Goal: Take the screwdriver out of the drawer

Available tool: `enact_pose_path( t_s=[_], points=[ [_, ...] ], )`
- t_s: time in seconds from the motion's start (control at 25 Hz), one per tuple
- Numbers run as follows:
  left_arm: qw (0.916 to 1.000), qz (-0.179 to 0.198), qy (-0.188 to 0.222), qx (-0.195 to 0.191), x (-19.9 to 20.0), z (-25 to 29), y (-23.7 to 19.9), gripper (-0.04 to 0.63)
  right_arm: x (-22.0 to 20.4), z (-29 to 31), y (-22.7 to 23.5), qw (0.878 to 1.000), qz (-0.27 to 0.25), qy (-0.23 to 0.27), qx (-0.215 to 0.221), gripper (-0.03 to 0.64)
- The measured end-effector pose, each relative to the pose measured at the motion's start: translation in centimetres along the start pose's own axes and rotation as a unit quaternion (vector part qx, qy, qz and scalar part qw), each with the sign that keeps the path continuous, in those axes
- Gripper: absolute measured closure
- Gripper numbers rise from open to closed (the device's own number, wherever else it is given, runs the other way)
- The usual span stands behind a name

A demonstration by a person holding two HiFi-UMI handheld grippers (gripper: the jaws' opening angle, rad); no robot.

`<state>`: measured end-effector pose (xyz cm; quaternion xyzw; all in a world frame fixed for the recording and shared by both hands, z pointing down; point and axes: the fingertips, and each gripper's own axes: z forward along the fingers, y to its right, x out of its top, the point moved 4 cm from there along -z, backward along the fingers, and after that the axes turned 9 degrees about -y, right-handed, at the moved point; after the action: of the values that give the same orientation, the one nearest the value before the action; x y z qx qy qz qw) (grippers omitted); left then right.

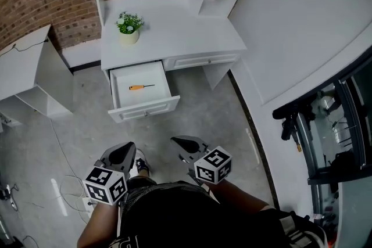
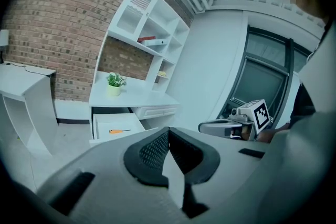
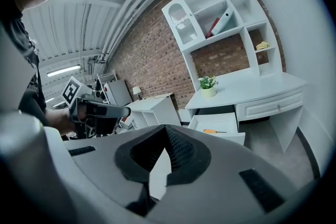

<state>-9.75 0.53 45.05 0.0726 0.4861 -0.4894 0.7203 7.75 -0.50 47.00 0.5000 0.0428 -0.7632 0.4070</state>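
A small screwdriver (image 1: 139, 87) with an orange handle lies flat inside the open white drawer (image 1: 145, 108), which is pulled out of the white desk (image 1: 174, 38). Both grippers hang low in front of the person's body, well short of the drawer. My left gripper (image 1: 129, 148) has its jaws shut with nothing between them. So does my right gripper (image 1: 177, 140). The left gripper view shows the screwdriver (image 2: 119, 131) far beyond the closed jaw tips (image 2: 168, 131). In the right gripper view the screwdriver (image 3: 214, 131) also lies far off.
A potted plant (image 1: 128, 28) stands on the desk top, with a closed drawer (image 1: 200, 60) to the open drawer's right. A low white side table (image 1: 29, 67) stands at the left. Cables (image 1: 64, 183) run over the floor, and a black rack (image 1: 325, 130) is at the right.
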Motion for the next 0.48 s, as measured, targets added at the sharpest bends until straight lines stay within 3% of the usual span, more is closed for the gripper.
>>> enact_pose_path(
  t_s=[0.48],
  points=[
    [0.9993, 0.019, 0.004, -0.033, 7.3, 3.5, -7.8, 0.577, 6.6, 6.4, 3.6, 0.999, 0.005, 0.002, -0.035, 0.614]
  ],
)
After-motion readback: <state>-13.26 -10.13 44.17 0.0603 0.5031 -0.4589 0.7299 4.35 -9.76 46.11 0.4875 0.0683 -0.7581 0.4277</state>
